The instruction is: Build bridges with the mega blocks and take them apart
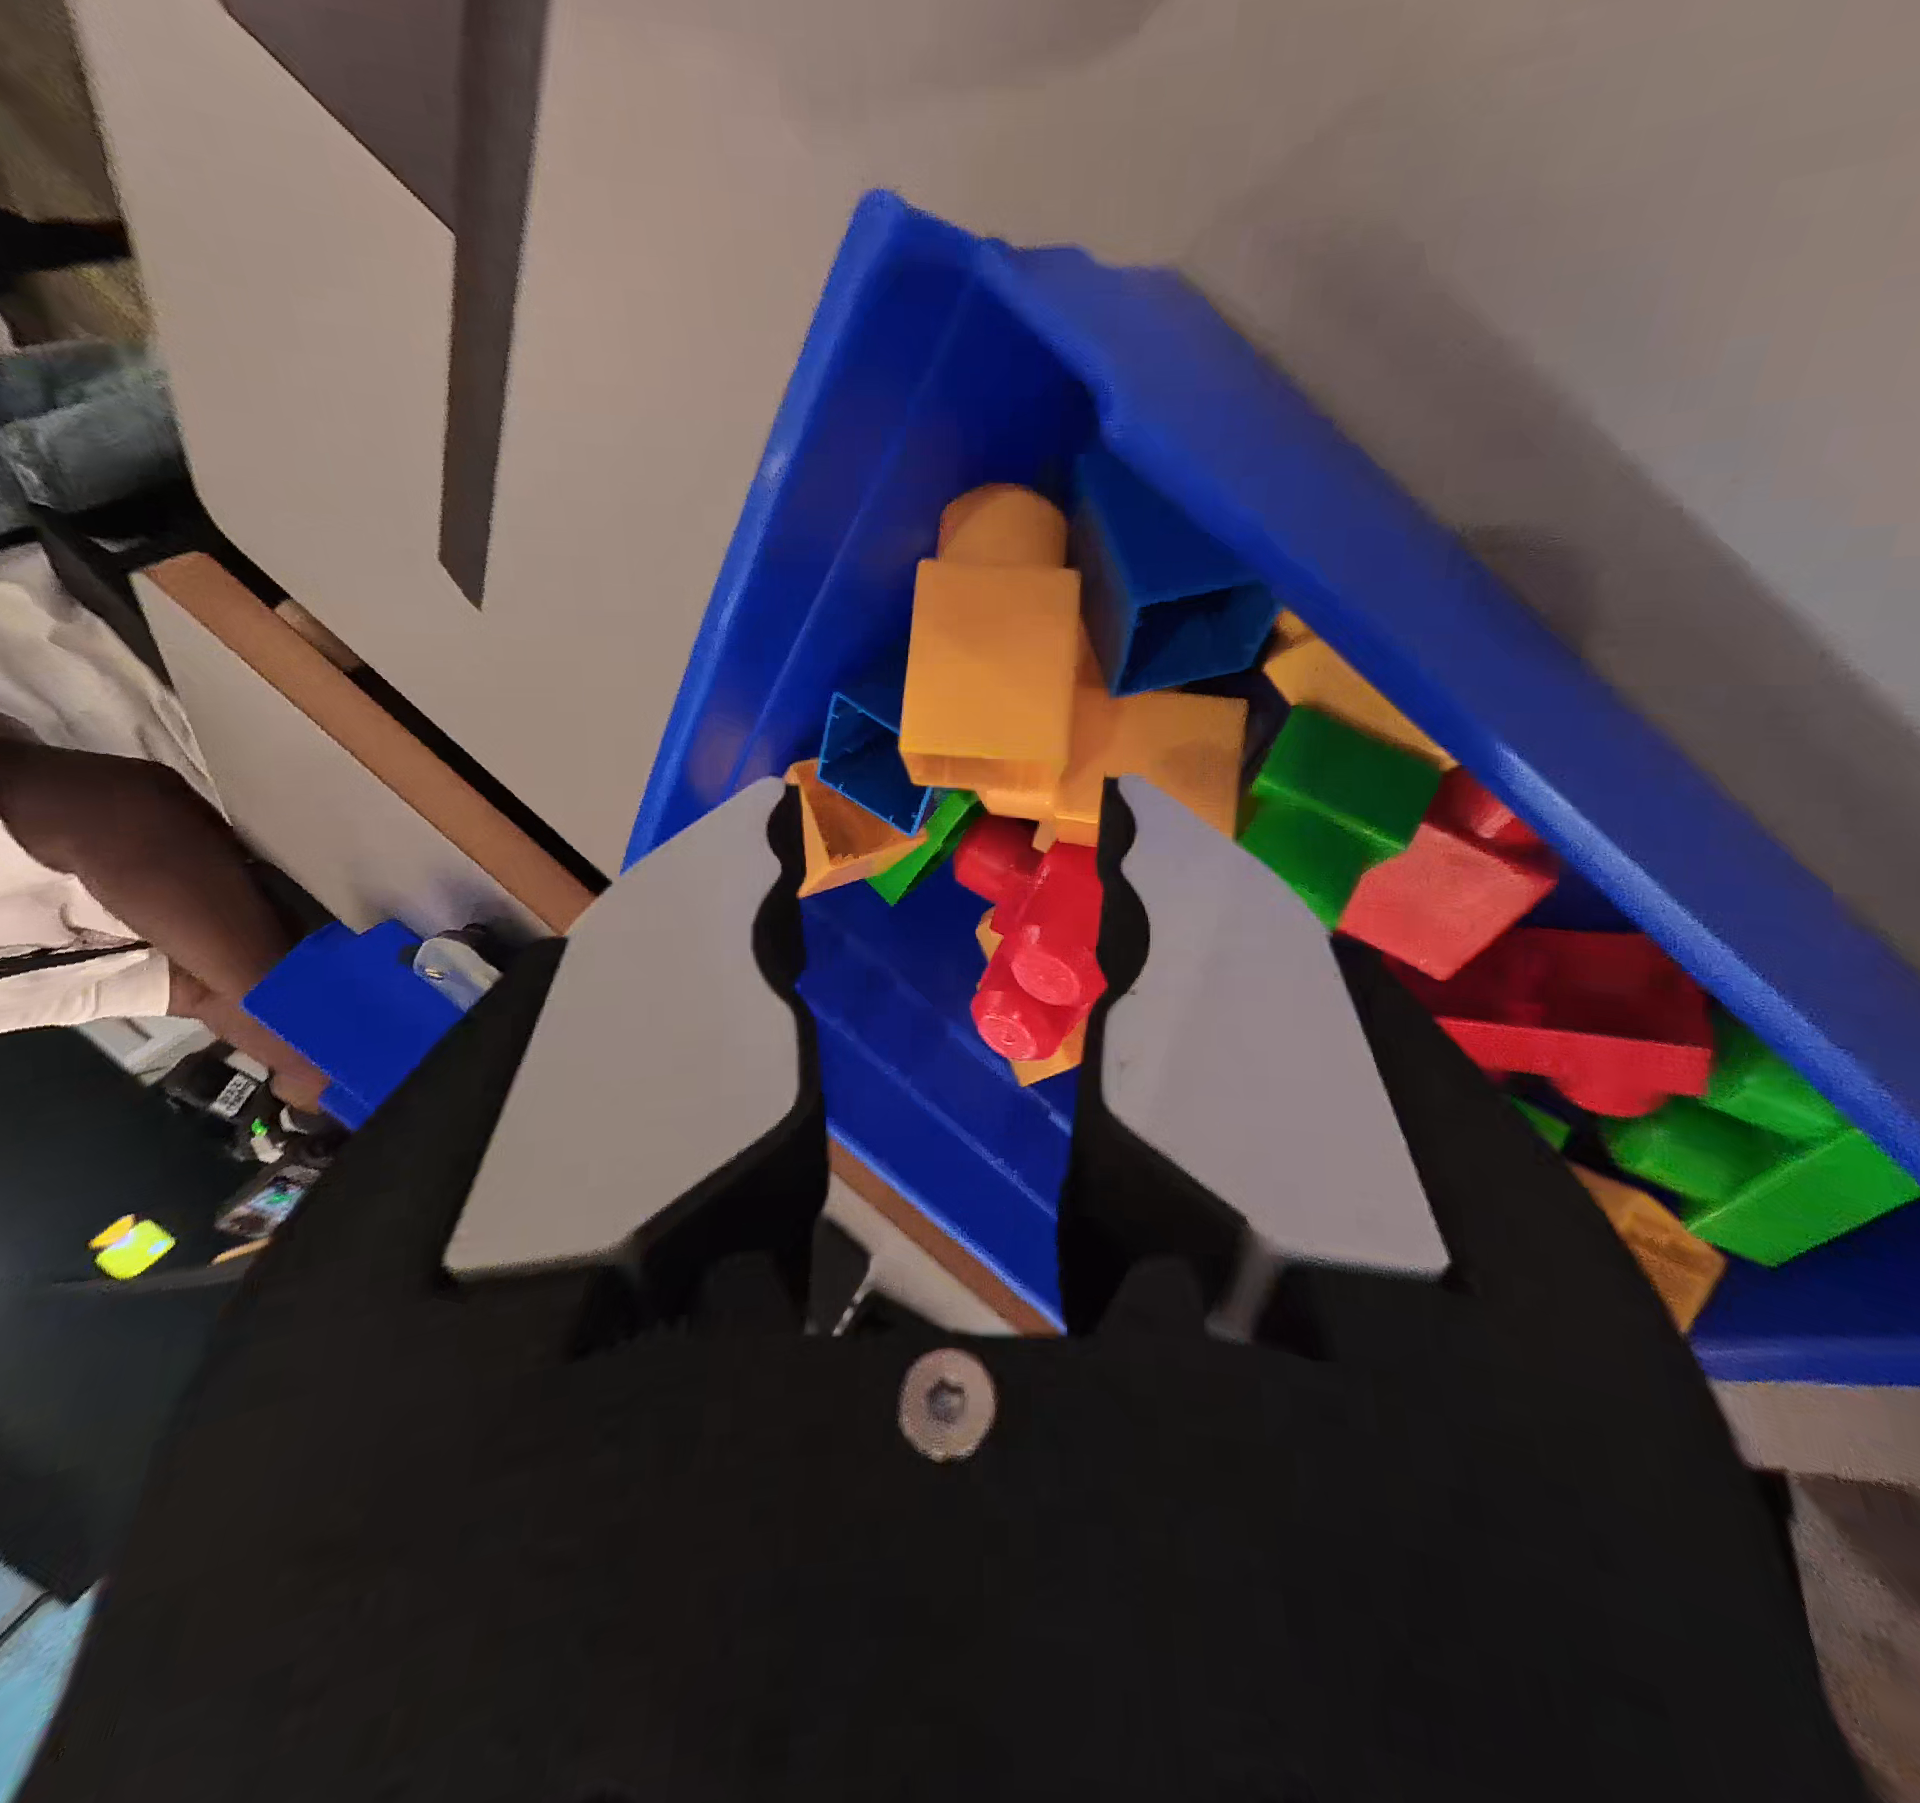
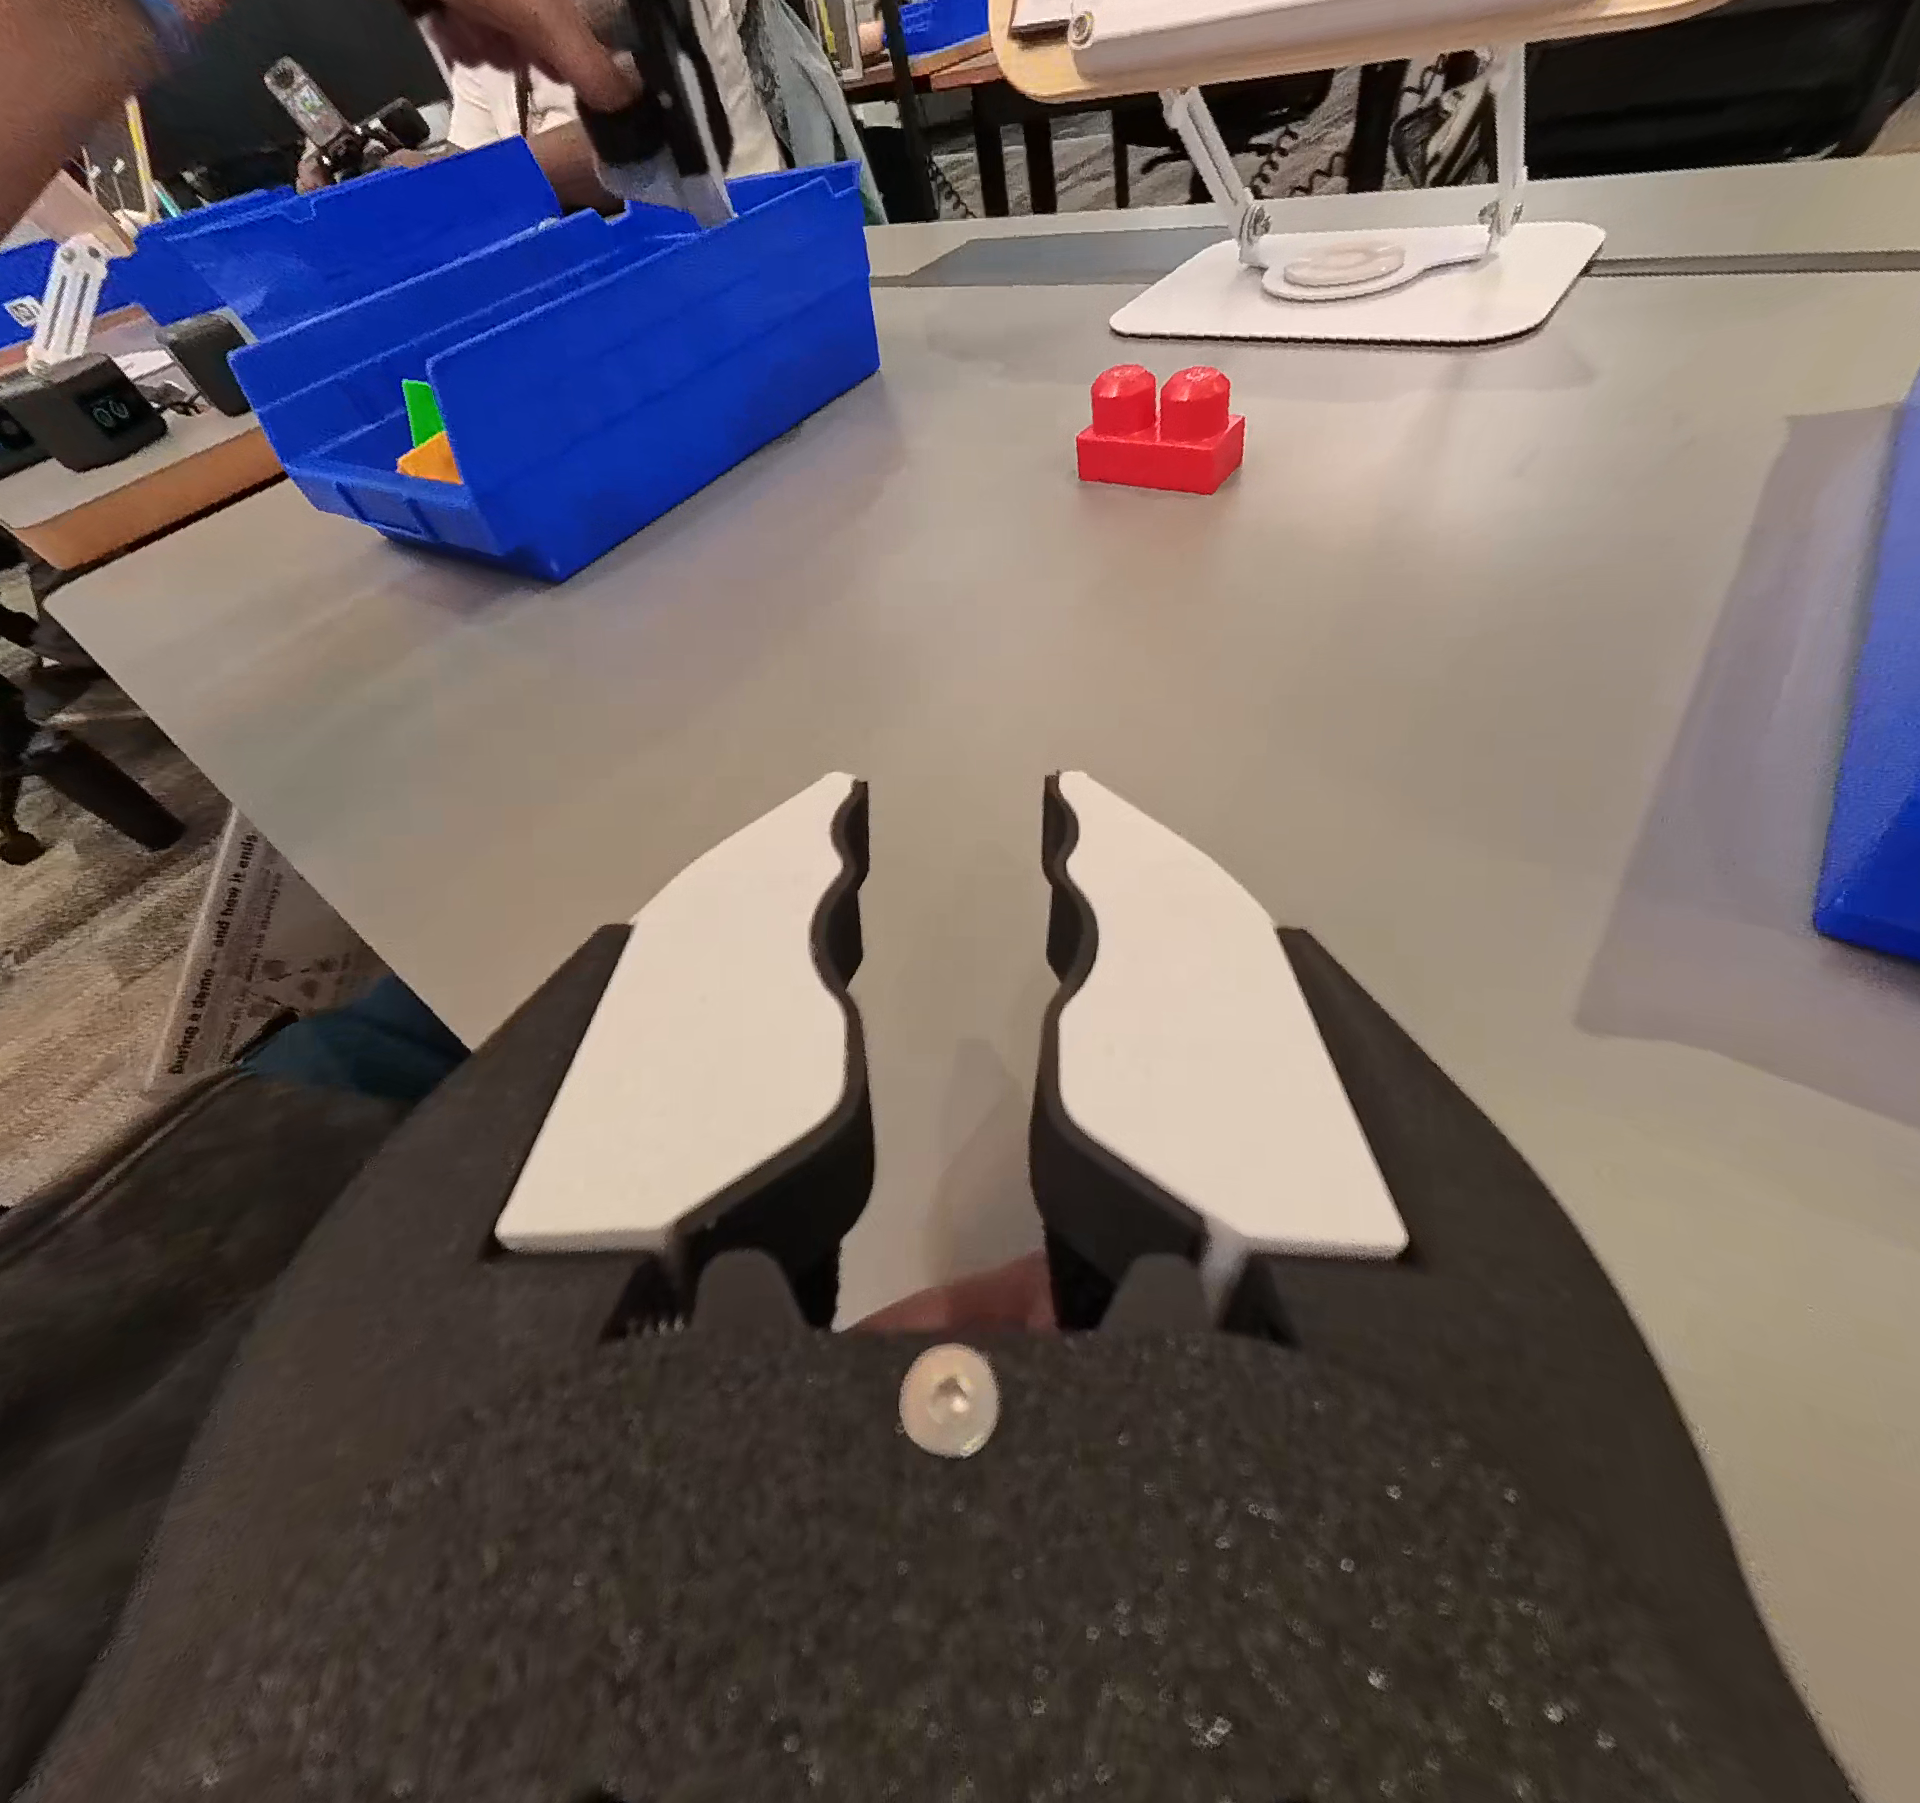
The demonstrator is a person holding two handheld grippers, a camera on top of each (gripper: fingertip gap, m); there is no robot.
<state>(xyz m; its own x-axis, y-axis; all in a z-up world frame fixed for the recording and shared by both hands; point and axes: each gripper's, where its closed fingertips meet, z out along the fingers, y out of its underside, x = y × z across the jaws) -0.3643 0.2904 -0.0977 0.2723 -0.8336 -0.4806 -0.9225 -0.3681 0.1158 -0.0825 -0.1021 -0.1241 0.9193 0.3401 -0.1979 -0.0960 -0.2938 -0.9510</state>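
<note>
Reaching down into the blue plastic bin (image 1: 1351, 465) at the centre of the left wrist view, the left gripper (image 1: 951, 808) is seen with its jaws apart above a heap of orange, red, green and blue mega blocks (image 1: 997, 673); nothing is clamped. In the right wrist view, the right gripper (image 2: 956, 797) is held low at the frame's centre, jaws apart and empty. A red two-stud plastic block (image 2: 1161, 434) stands alone on the grey table (image 2: 727, 673), upper centre, well apart from the bin at upper left.
</note>
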